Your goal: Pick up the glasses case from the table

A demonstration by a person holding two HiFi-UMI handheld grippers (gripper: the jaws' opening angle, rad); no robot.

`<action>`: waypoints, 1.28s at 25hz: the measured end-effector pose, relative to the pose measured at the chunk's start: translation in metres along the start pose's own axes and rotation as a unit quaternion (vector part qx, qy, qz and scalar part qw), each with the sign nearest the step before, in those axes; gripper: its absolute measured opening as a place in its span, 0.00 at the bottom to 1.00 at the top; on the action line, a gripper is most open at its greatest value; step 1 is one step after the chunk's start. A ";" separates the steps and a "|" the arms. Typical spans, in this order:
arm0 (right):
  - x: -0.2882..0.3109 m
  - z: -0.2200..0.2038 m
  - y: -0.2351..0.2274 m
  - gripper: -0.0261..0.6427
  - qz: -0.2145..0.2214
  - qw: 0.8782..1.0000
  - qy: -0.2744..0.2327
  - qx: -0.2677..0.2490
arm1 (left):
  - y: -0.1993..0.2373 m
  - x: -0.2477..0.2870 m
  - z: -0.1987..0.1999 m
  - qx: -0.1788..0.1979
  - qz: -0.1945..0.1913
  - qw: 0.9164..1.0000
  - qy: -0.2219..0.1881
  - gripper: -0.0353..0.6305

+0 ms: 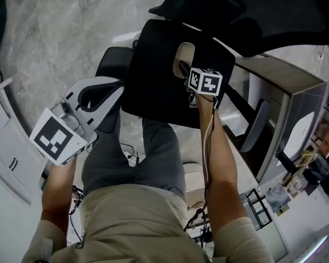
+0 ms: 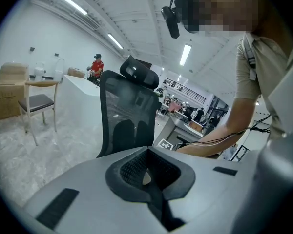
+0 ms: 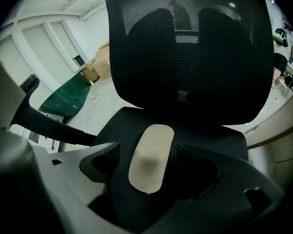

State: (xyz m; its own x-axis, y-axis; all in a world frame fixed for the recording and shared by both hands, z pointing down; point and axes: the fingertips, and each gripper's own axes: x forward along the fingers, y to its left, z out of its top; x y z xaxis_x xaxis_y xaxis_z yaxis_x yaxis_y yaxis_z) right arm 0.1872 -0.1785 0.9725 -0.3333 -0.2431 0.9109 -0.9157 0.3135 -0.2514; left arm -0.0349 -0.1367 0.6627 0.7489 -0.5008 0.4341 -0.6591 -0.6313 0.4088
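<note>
The glasses case (image 1: pixel 185 53) (image 3: pixel 150 157) is a beige oval. It lies on the black seat (image 1: pixel 153 86) of an office chair, near the backrest. My right gripper (image 1: pixel 185 66) (image 3: pixel 147 156) points steeply down at it, open. One jaw stands on each side of the case and neither pad presses on it. My left gripper (image 1: pixel 114 89) (image 2: pixel 147 165) is off to the left of the seat, away from the case, with its black pads together and nothing between them.
The chair's mesh backrest (image 1: pixel 252 10) (image 3: pixel 185 52) rises just beyond the case. A desk (image 1: pixel 279 75) stands to the right and a white cabinet (image 1: pixel 5 141) to the left. The person's legs (image 1: pixel 148 158) are close to the seat's near edge.
</note>
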 end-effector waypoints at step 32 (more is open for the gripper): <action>0.099 -0.050 -0.010 0.57 -0.010 0.996 0.076 0.050 | 0.022 0.028 -0.034 -0.011 -0.024 0.998 0.056 0.07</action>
State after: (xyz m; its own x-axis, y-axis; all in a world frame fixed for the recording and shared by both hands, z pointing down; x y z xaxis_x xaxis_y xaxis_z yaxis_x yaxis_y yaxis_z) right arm 0.1746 -0.1600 1.0812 -0.2838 -0.1041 0.9532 -0.9423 0.2143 -0.2571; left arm -0.0307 -0.1447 0.7115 0.7683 -0.3997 0.4999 -0.6245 -0.6392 0.4488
